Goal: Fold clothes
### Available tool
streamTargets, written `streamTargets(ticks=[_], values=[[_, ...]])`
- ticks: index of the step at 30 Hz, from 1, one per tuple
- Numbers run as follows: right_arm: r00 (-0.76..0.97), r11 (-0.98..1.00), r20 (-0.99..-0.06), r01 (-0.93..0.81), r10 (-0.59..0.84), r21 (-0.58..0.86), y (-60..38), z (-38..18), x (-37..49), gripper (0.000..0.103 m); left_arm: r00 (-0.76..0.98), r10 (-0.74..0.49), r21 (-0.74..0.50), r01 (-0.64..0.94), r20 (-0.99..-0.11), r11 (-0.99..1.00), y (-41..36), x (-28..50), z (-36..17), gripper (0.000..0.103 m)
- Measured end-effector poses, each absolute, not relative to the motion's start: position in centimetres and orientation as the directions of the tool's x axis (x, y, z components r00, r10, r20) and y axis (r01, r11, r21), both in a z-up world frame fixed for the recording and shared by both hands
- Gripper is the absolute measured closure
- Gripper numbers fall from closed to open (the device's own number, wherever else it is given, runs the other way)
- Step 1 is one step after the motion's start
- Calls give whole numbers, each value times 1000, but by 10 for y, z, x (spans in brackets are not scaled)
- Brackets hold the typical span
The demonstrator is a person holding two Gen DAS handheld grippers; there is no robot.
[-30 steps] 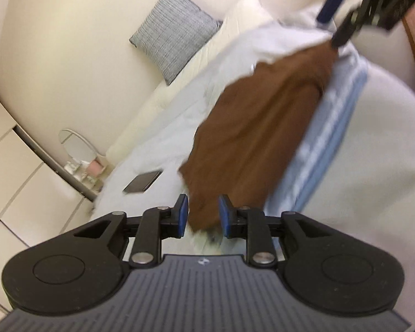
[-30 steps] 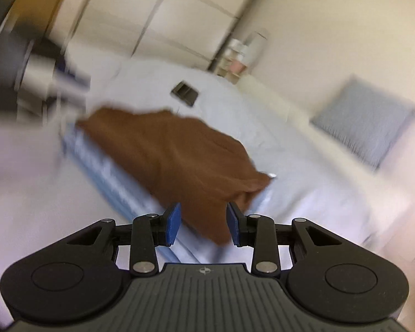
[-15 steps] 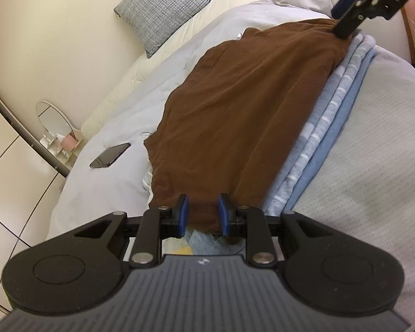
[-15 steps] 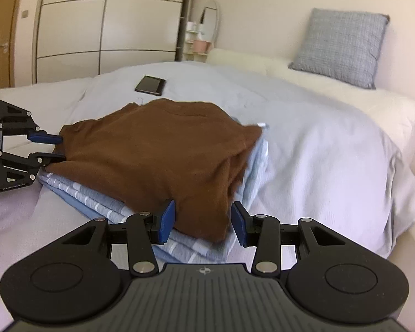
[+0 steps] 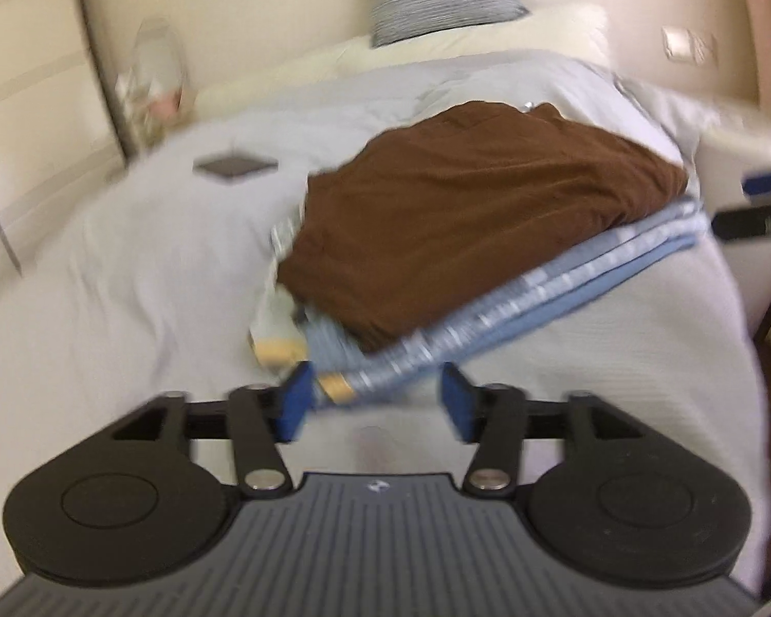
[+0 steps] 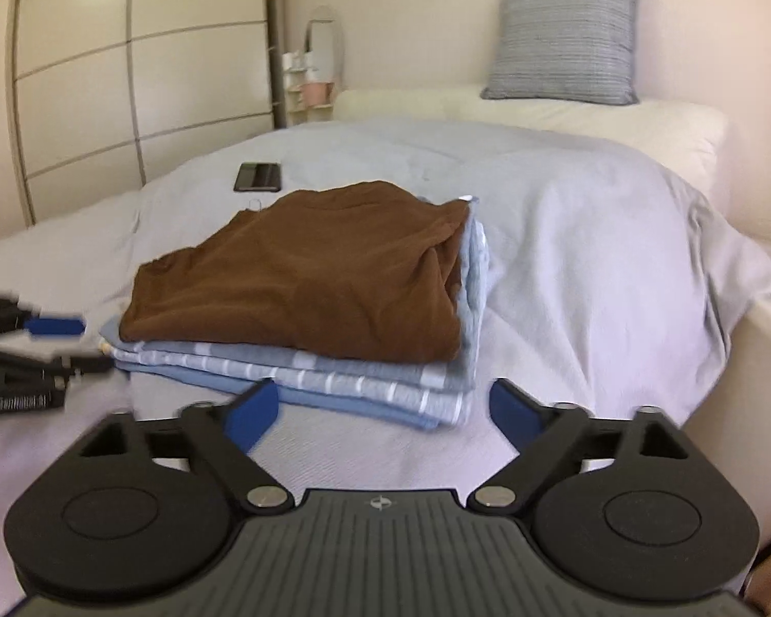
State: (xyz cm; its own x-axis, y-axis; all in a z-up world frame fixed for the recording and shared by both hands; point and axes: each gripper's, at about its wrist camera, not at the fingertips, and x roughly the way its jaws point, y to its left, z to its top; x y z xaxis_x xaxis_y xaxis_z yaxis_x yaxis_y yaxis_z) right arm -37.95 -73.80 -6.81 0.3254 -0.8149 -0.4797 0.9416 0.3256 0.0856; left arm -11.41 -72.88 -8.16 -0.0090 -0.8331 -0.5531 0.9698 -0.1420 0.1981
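On the left of the right wrist view the left claw (image 6: 59, 342) lies low over the bed (image 6: 591, 236), just beside the near-left corner of the stack, its blue pads apart and holding nothing. The left wrist view confirms this: its fingers stand spread, with the corner of the blue striped garment (image 5: 514, 303) just ahead of them but not between them (that view is smeared, so fine contact cannot be read).

In the middle sits the task's work: the brown garment (image 6: 308, 267) lies folded on top of the blue striped garment (image 6: 334, 378), which is itself folded in several layers on the pale bedcover. The brown piece is roughly squared, though its right edge droops a little over the blue layers. A phone (image 6: 258, 176) lies farther back on the bed, well apart from the stack, and a grey cushion (image 6: 565, 36) leans against the wall behind.

Lower right, the right claw (image 6: 380, 411) has its fingers wide apart, empty, just short of the stack's front edge.

I judge the fold of the brown garment to be finished and both claws free of it. The next move calls either for tidying the drooping right edge or for fetching another garment; none is visible in these views.
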Motion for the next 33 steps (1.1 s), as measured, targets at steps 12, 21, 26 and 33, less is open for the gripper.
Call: streamTargets(ticks=[12,21,26,33], values=[[303,294,-554,950,-776,107,-705,-63,-362,1,-5,-834,14,1000,-552,-15,-691,-115,-63,1],[311,293,-559,948,-769,126,-683,-46,-358,1,-2,-837,16,1000,-547,-13,-666,-125,-46,1],[313,284,-554,949,-772,140,-667,-35,-362,1,-4,-835,24,999,-550,-21,-655,-132,-32,1],[290,237,-546,957,-786,168,-642,-20,-376,1,4,-841,17,1000,-541,-6,-629,-142,-17,1]])
